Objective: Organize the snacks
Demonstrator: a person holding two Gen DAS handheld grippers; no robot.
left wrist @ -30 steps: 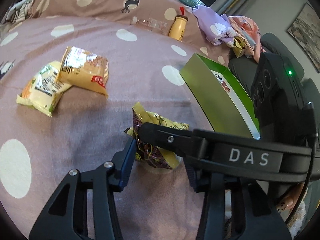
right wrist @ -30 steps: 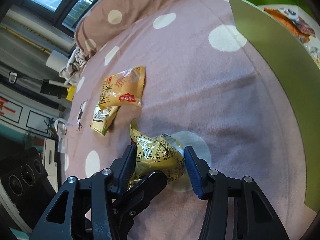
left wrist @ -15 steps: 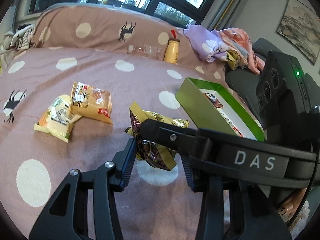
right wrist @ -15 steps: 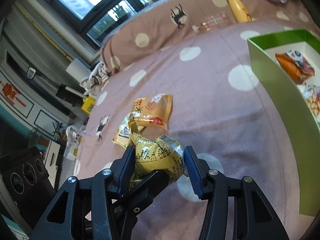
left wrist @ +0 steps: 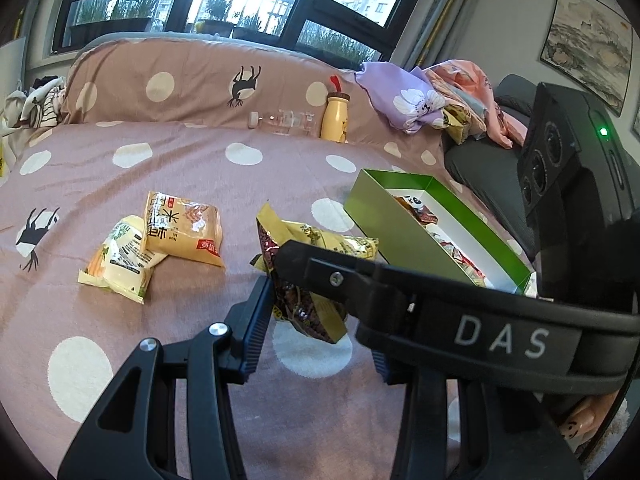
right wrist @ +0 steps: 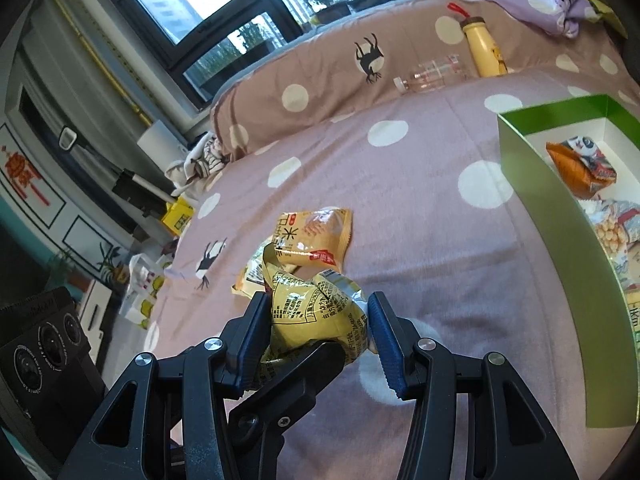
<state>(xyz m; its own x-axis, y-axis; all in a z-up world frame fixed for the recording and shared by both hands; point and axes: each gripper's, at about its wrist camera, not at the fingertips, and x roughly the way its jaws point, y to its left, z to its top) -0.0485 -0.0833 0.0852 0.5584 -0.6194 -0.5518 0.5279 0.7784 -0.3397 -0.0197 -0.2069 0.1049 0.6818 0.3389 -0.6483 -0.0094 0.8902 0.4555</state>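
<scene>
On the left side of the bed (left wrist: 192, 160), which has a pinkish cover with white dots, two snack packs lie flat. The pale yellow pack (left wrist: 120, 258) is furthest left, and the orange pack (left wrist: 182, 226) lies partly over its right edge. In the right wrist view the orange pack (right wrist: 316, 236) lies just behind the held snack.

In the middle, the crumpled yellow snack bag (left wrist: 304, 276) is lifted above the bed. The right gripper (right wrist: 316, 332) is closed on it: the yellow bag (right wrist: 316, 312) is pressed between both blue pads and bulges out above them. The left gripper (left wrist: 316, 336) is around the same bag. Its left pad touches the bag's edge, but the right gripper's finger crosses in front and hides the other pad, so I cannot tell if the left gripper really grips it or only stands open beside it.

To the right stands the green box (left wrist: 400, 220), open on top, with several snack packs already inside on its white bottom. In the right wrist view the green box (right wrist: 532, 176) is near the held bag but apart from it.

At the far edge of the bed, a clear bottle (left wrist: 284, 120) lies beside an upright yellow bottle (left wrist: 334, 118).
</scene>
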